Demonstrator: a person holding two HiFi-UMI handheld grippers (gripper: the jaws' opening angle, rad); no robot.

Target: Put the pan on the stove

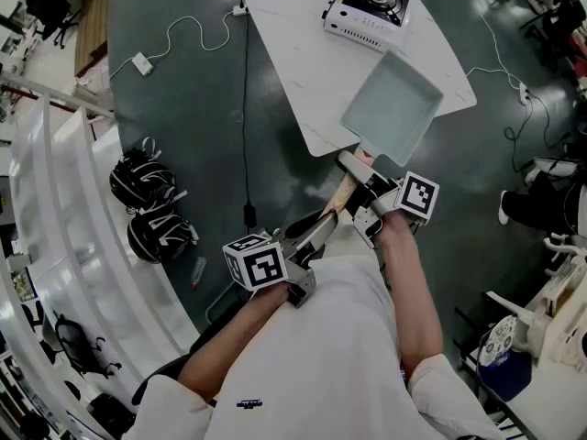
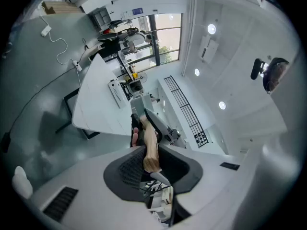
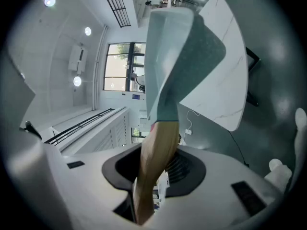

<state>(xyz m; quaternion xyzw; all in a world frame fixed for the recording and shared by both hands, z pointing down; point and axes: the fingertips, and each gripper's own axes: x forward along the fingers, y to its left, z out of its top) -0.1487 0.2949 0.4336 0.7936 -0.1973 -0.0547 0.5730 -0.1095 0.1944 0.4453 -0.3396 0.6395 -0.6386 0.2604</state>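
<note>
- Presently, the pan [image 1: 393,104] is carried by its wooden handle [image 1: 348,183], its body over the near corner of the white surface [image 1: 303,71]. The stove [image 1: 367,9] stands at the far end of that surface, well apart from the pan.
- The left tool [image 2: 151,152] is closed narrowly on the free end of the wooden handle. The right tool [image 3: 156,169] is closed narrowly on the same handle, nearer the pan.
- Risk, droop or roll: the pan's weight lies ahead of both grips on one slim, smooth handle. If either set of pads slips, the pan is likely to dip or twist.
- Risk, levering: if the two tools are moved unevenly, the handle may be pried out of one of them.
- Risk, collision: if the pan is brought in too low, its front edge may strike the stove's casing. The stove looks light and may be pushed toward the far edge.
- Risk, poor seating: if the pan is set down off-centre on the burner, it may be tipped by its long handle once released.
- Hidden: in the head view, pad contact on the handle is covered by the tools and their marker cubes.
- Hidden: whether the pan's base touches the surface or hangs just above it cannot be settled from any view.
- Hidden: in the right gripper view the stove is blocked by the pan. In the left gripper view the pan is largely masked by the other tool, and the stove appears small.
- Hidden: the stove's control side and the height of its pan supports cannot be made out.
</note>
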